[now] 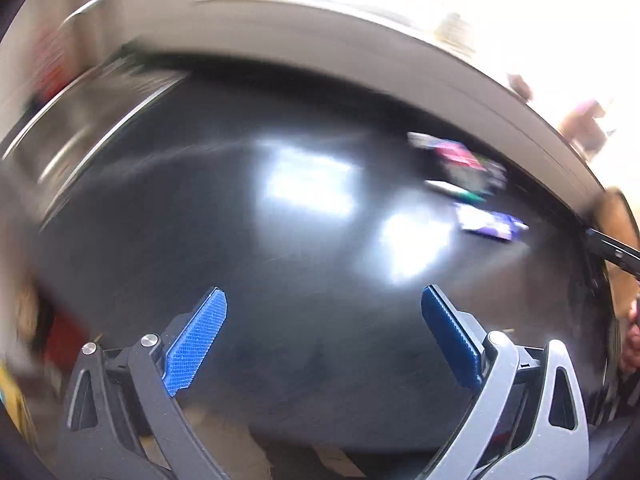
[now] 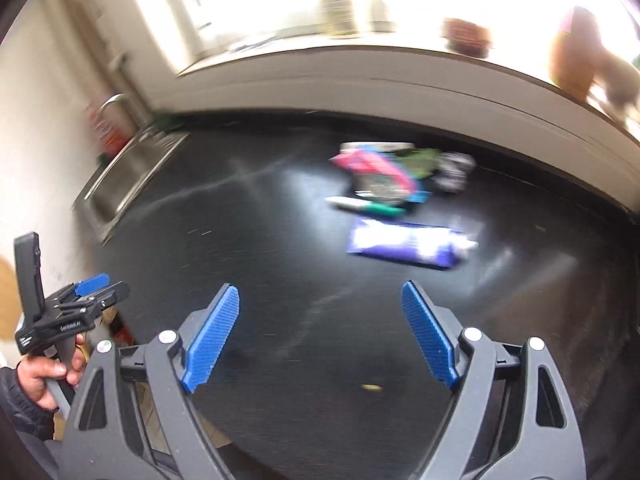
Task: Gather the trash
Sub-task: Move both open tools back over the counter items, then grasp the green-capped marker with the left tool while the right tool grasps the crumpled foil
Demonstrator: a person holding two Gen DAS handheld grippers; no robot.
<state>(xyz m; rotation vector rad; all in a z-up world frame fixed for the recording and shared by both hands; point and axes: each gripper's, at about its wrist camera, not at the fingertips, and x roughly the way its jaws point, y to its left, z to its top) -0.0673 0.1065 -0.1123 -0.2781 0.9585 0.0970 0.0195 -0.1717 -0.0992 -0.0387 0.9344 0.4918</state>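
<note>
A blurred pile of trash lies on the black countertop (image 2: 248, 248) near the back wall. It includes a purple and white wrapper (image 2: 404, 243), a white and green tube (image 2: 366, 205), and pink and green wrappers (image 2: 384, 166). The pile also shows in the left wrist view: the purple wrapper (image 1: 490, 224) and the pink wrappers (image 1: 460, 160). My right gripper (image 2: 320, 300) is open and empty above the counter, short of the pile. My left gripper (image 1: 324, 300) is open and empty; it also shows in the right wrist view (image 2: 94, 286) at far left, held in a hand.
A steel sink (image 2: 120, 176) with a tap (image 2: 114, 102) sits at the counter's left end. Plant pots (image 2: 466, 34) stand on the bright window sill behind. A small yellowish crumb (image 2: 372, 387) lies on the counter near my right gripper.
</note>
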